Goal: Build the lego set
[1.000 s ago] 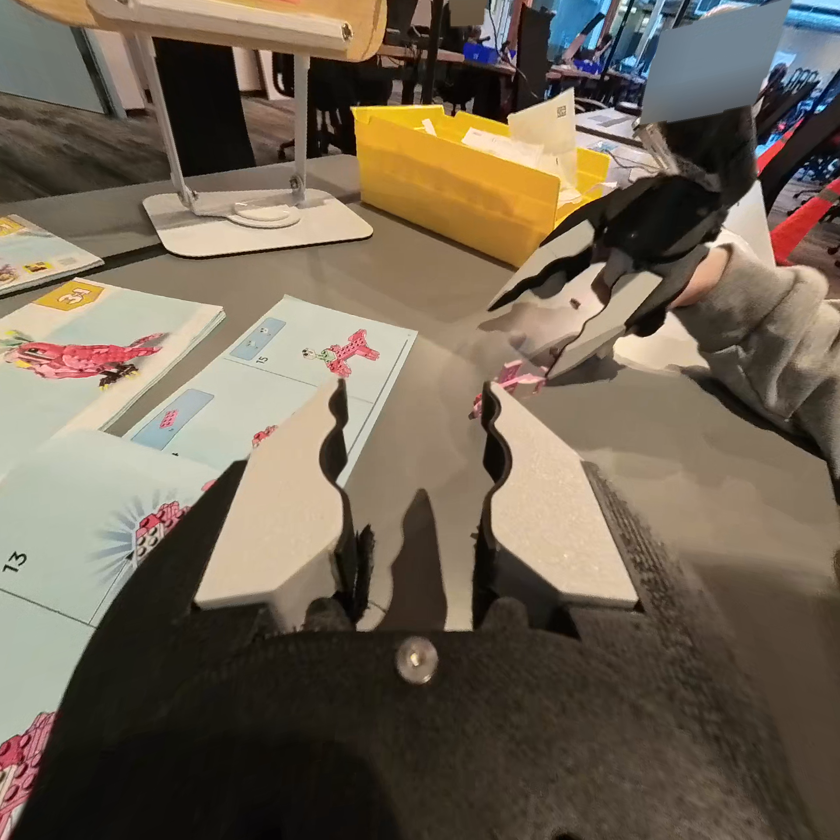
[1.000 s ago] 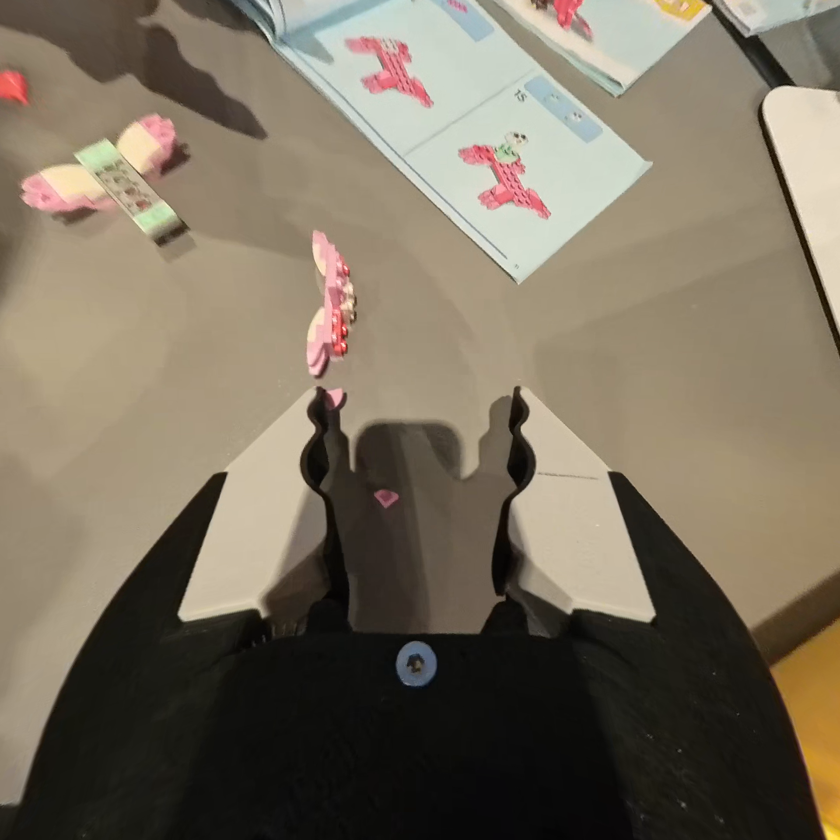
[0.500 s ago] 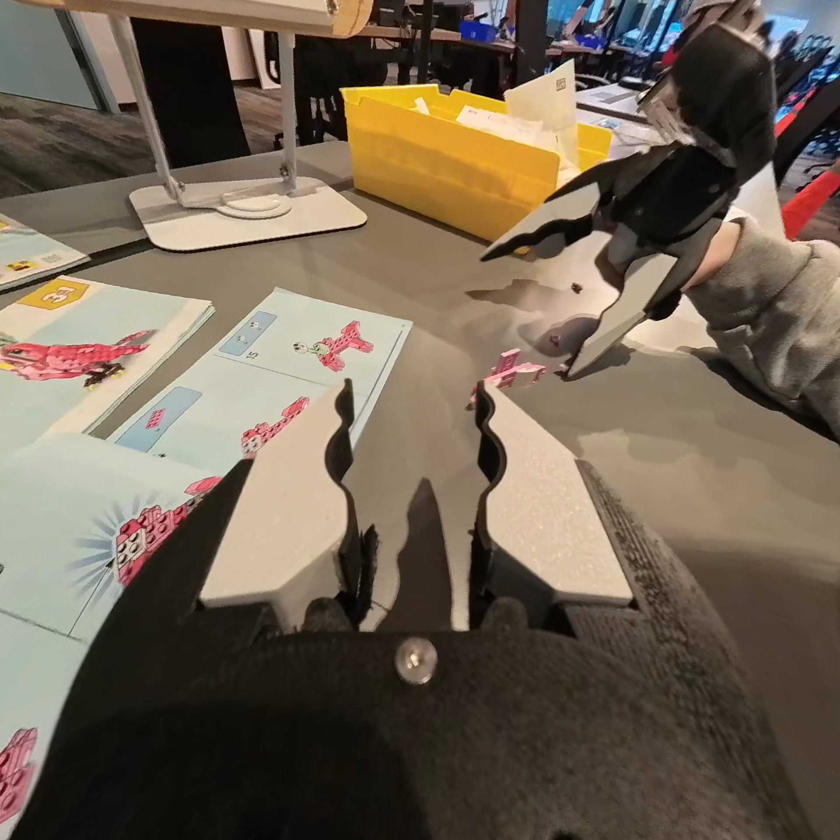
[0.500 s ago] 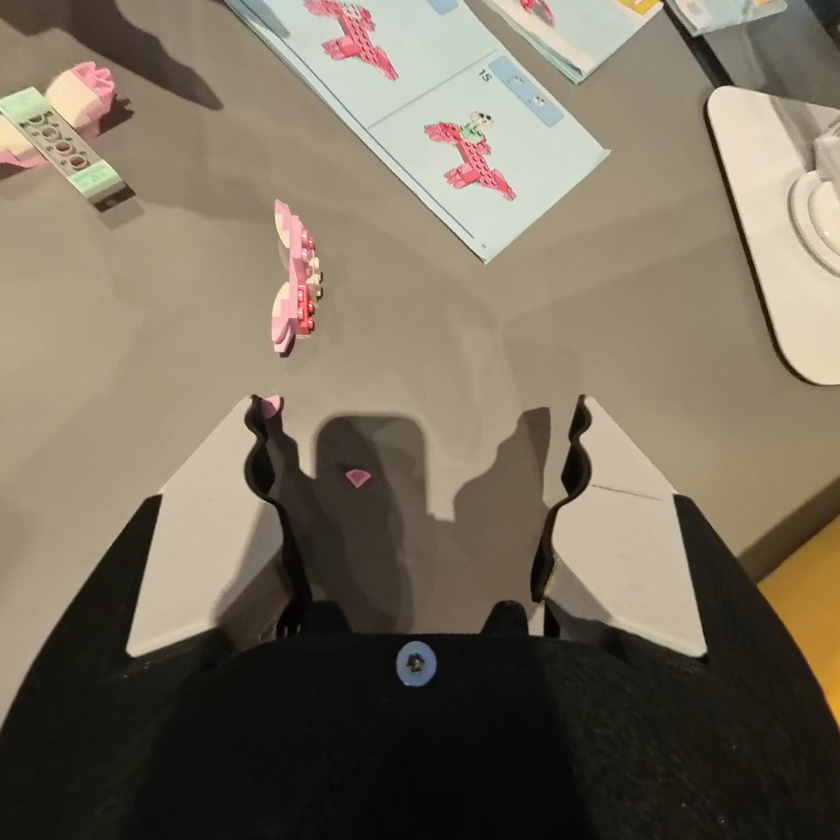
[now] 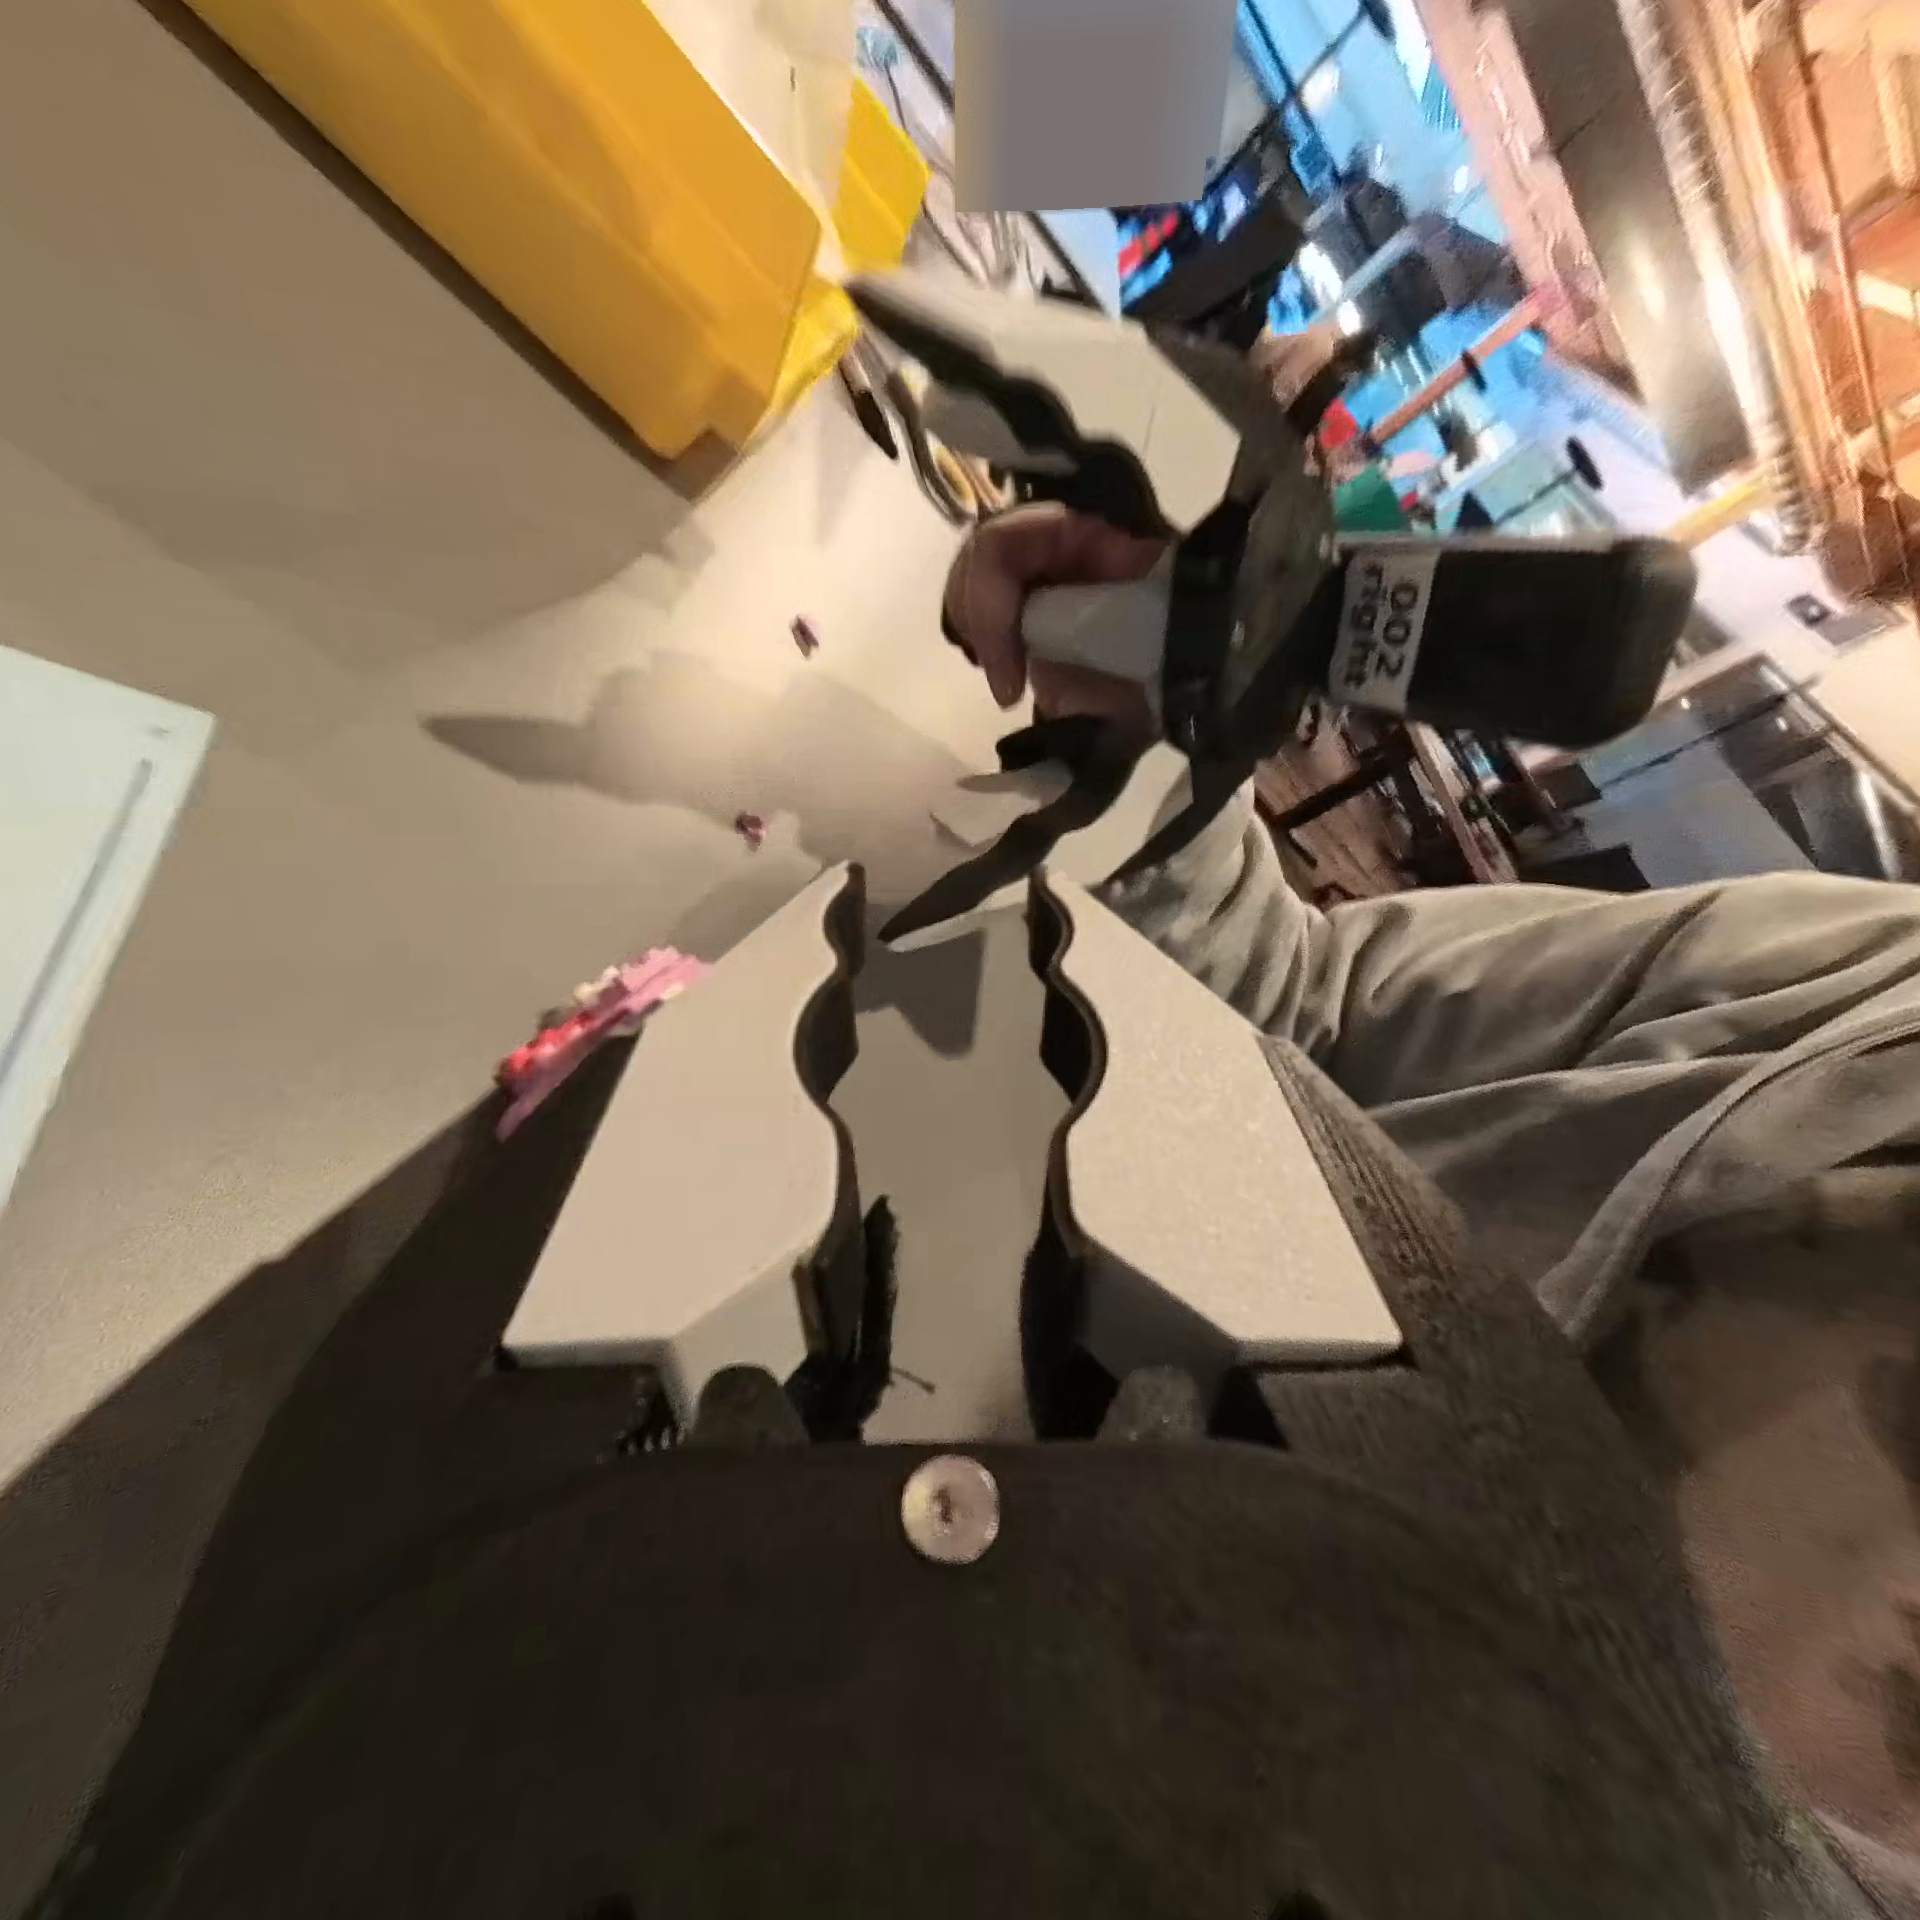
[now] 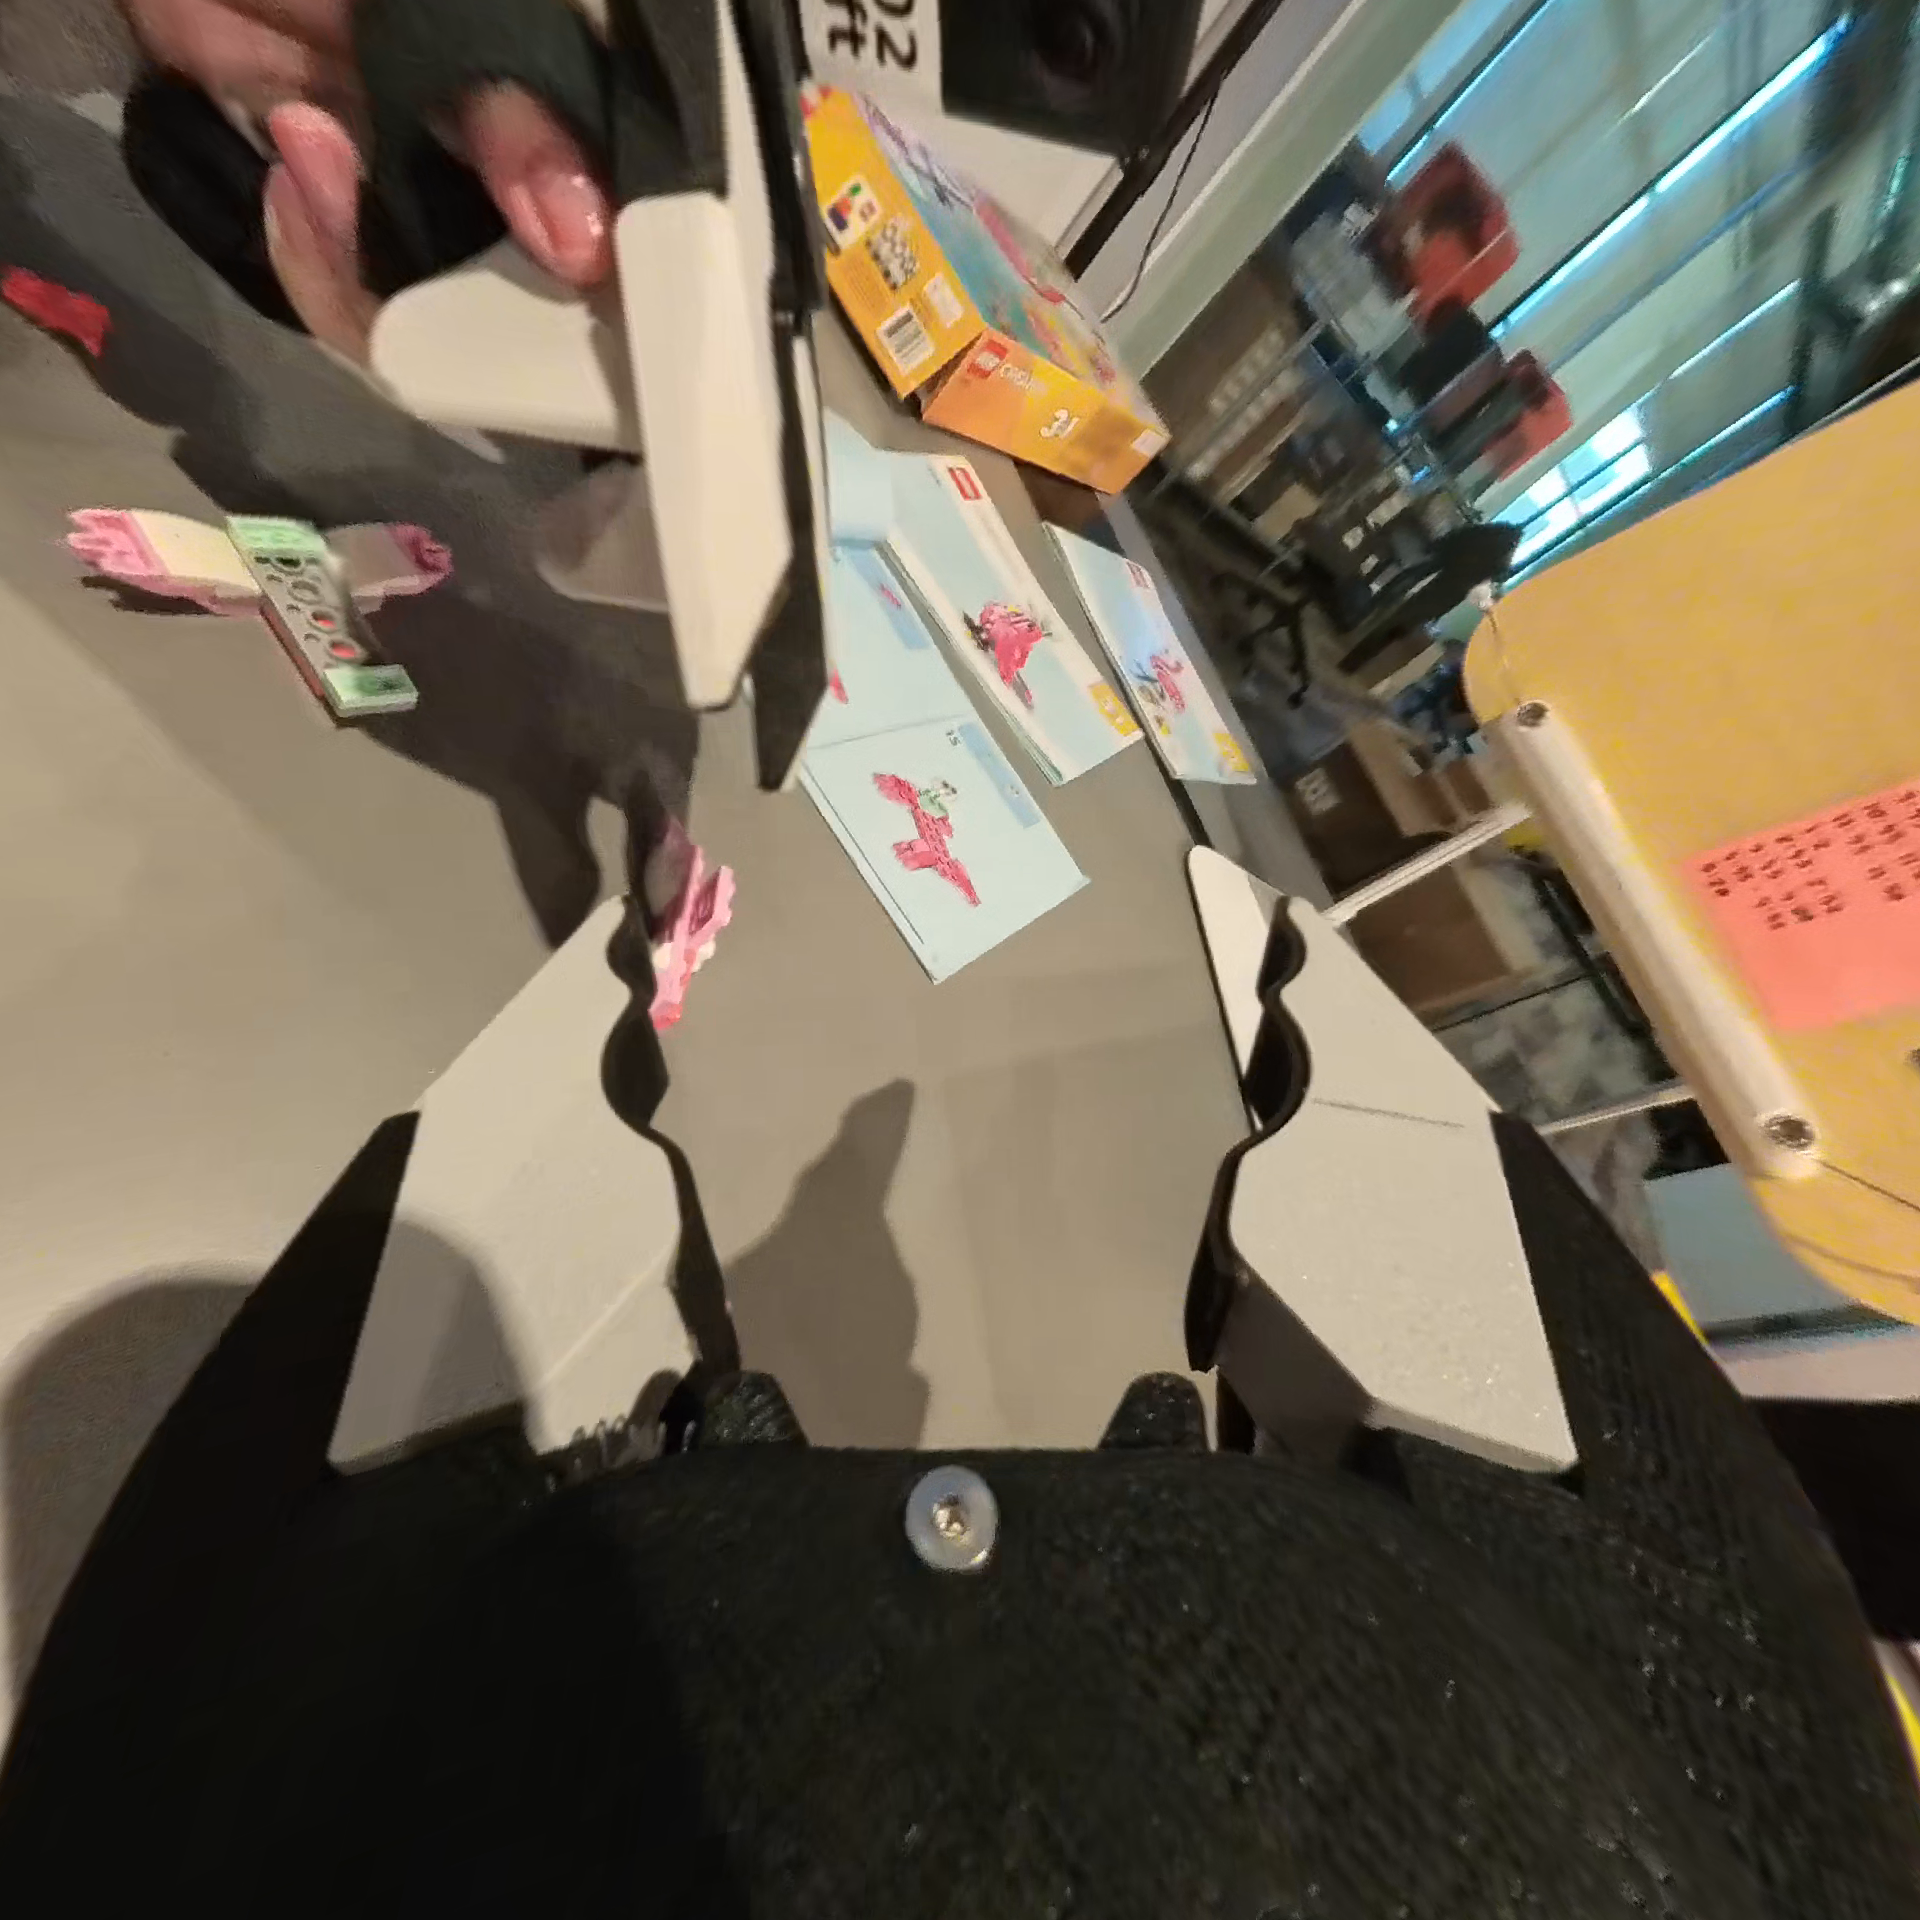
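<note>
Both tongs are empty. My left tongs (image 5: 945, 914) stand with a narrow gap between the fingers and nothing in it. My right tongs (image 6: 914, 914) are spread wide, also holding nothing. Both cameras are strongly tilted and the frames are blurred, so fine detail is uncertain.

The piece that matters is the small pink sub-assembly (image 6: 686, 925) lying on the grey worktop (image 6: 208, 935). In the right wrist view it sits just beside the tip of my right tongs' left finger, partly hidden behind it; I cannot tell whether it touches. Its long axis runs roughly along the line of my fingers, away from the camera. In the left wrist view the same piece (image 5: 603, 1018) lies to the left of my left tongs, just beyond the left finger's outer edge. I judge the right tongs the nearer and better aligned; they need a small shift to the left to straddle it.

The piece looks like a flat stack of pale pink and deeper pink plates with studs showing on one side.

Farther off lies a second assembly (image 6: 270, 582): pink and cream parts crossed by a green-ended grey plate. Two tiny loose pink bits (image 5: 748, 826) rest on the worktop nearer the yellow bin (image 5: 582, 208). The open instruction booklet (image 6: 935, 842) lies beyond the sub-assembly.
</note>
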`<state>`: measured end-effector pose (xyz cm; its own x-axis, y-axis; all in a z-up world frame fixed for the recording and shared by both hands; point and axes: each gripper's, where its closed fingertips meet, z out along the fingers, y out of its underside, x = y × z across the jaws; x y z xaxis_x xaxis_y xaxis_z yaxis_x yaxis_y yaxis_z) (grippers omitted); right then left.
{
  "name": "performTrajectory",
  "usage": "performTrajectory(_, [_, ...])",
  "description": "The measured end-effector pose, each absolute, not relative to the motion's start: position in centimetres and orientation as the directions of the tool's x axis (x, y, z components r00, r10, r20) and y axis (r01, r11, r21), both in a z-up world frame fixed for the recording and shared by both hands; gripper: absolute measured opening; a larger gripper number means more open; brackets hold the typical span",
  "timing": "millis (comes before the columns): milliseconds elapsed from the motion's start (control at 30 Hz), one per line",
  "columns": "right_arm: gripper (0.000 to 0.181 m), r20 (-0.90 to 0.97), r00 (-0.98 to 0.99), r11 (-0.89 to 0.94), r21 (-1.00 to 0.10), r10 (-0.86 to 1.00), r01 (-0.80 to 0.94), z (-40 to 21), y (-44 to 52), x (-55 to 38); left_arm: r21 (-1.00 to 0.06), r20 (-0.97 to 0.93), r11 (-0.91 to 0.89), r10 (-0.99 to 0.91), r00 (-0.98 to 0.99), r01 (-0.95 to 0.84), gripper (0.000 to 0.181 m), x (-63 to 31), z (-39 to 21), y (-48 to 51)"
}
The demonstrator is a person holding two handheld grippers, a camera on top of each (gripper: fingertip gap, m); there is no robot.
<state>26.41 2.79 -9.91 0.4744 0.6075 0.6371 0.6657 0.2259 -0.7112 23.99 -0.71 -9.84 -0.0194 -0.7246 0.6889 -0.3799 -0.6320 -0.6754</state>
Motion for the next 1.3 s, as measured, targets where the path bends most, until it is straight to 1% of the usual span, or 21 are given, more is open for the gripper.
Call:
performTrajectory(67, [0.109,0.594,0.478,0.168,-0.723,0.647,0.670,-10.8,2.8,26.6,-0.718,0.652,-0.625,-0.758,0.018,-0.305,0.030,23.5,-9.4,0.6])
performTrajectory(100, [0.102,0.518,0.488,0.110,-0.756,0.702,0.646,-11.6,2.6,26.4,-0.740,0.631,-0.617,-0.775,0.042,-0.269,0.030,23.0,-9.3,1.4])
performTrajectory(167, [0.069,0.281,0.491,-0.050,-0.829,0.824,0.558,-13.1,1.7,25.2,-0.776,0.591,-0.597,-0.801,0.095,-0.205,0.030,21.7,-9.2,2.8])
performTrajectory(200, [0.061,0.153,0.479,-0.137,-0.845,0.864,0.517,-13.9,1.1,24.4,-0.793,0.570,-0.582,-0.813,0.119,-0.177,0.030,20.9,-9.1,3.5])
performTrajectory(233, [0.057,0.057,0.478,-0.213,-0.844,0.877,0.492,-14.7,1.0,23.9,-0.808,0.552,-0.569,-0.822,0.138,-0.155,0.030,20.3,-9.1,4.0])
performTrajectory(267, [0.058,0.001,0.485,-0.270,-0.829,0.874,0.489,-15.7,1.0,23.6,-0.818,0.541,-0.559,-0.828,0.149,-0.136,0.030,19.7,-9.2,4.3])
performTrajectory(367, [0.054,-0.021,0.497,-0.333,-0.767,0.868,0.549,-18.2,1.2,23.4,-0.849,0.501,-0.517,-0.853,0.146,-0.104,0.030,18.4,-9.3,4.4])
performTrajectory(433, [0.042,0.010,0.486,-0.322,-0.738,0.874,0.593,-19.2,1.2,23.3,-0.871,0.457,-0.475,-0.877,0.147,-0.124,0.030,17.9,-9.7,4.2])
performTrajectory(500, [0.013,0.103,0.470,-0.257,-0.726,0.877,0.638,-19.3,1.5,23.2,-0.886,0.421,-0.440,-0.896,0.143,-0.144,0.031,17.6,-9.8,3.8])
performTrajectory(600, [0.011,0.292,0.402,-0.066,-0.735,0.868,0.675,-17.9,1.6,22.2,-0.889,0.418,-0.430,-0.903,0.103,-0.159,0.033,17.5,-9.8,2.9])
performTrajectory(667, [0.011,0.485,0.344,0.138,-0.714,0.804,0.686,-15.9,1.7,21.3,-0.886,0.416,-0.421,-0.907,0.066,-0.195,0.040,17.5,-10.2,2.0])
performTrajectory(733, [0.010,0.707,0.277,0.369,-0.614,0.651,0.697,-13.6,1.3,20.4,-0.892,0.377,-0.377,-0.925,0.052,-0.248,0.052,17.6,-11.0,1.3])
performTrajectory(767, [0.010,0.798,0.247,0.464,-0.538,0.550,0.704,-12.6,1.0,20.1,-0.897,0.354,-0.350,-0.935,0.035,-0.268,0.052,17.6,-11.3,0.9])
performTrajectory(833, [0.010,0.900,0.189,0.557,-0.396,0.393,0.730,-11.7,0.6,19.7,-0.904,0.350,-0.331,-0.937,-0.023,-0.272,0.051,17.7,-11.3,-0.2])
performTrajectory(900, [0.010,0.941,0.146,0.592,-0.307,0.304,0.745,-11.5,0.4,19.2,-0.894,0.384,-0.353,-0.921,-0.066,-0.276,0.039,17.7,-11.2,-0.9])
performTrajectory(933, [0.010,0.952,0.132,0.609,-0.280,0.277,0.742,-11.4,0.2,19.0,-0.890,0.398,-0.360,-0.912,-0.093,-0.280,0.032,17.7,-11.2,-1.3])
performTrajectory(967, [0.010,0.958,0.126,0.621,-0.264,0.257,0.738,-11.3,0.0,18.7,-0.887,0.407,-0.363,-0.907,-0.111,-0.285,0.029,17.6,-11.2,-1.6])
performTrajectory(1067, [0.010,0.968,0.112,0.634,-0.232,0.225,0.738,-11.2,-0.3,18.4,-0.892,0.390,-0.348,-0.915,-0.102,-0.289,0.028,17.5,-11.5,-1.5])
performTrajectory(1133, [0.010,0.971,0.108,0.638,-0.221,0.212,0.737,-11.1,-0.3,18.4,-0.902,0.366,-0.324,-0.925,-0.106,-0.287,0.018,17.5,-11.5,-1.6])
performTrajectory(1167, [0.010,0.972,0.109,0.640,-0.221,0.210,0.736,-11.0,-0.4,18.4,-0.907,0.350,-0.311,-0.932,-0.098,-0.285,0.016,17.4,-11.5,-1.5])
performTrajectory(1300, [0.010,0.973,0.099,0.637,-0.210,0.207,0.742,-11.2,-0.3,18.4,-0.915,0.289,-0.252,-0.954,-0.076,-0.315,0.016,17.5,-12.2,-1.6])
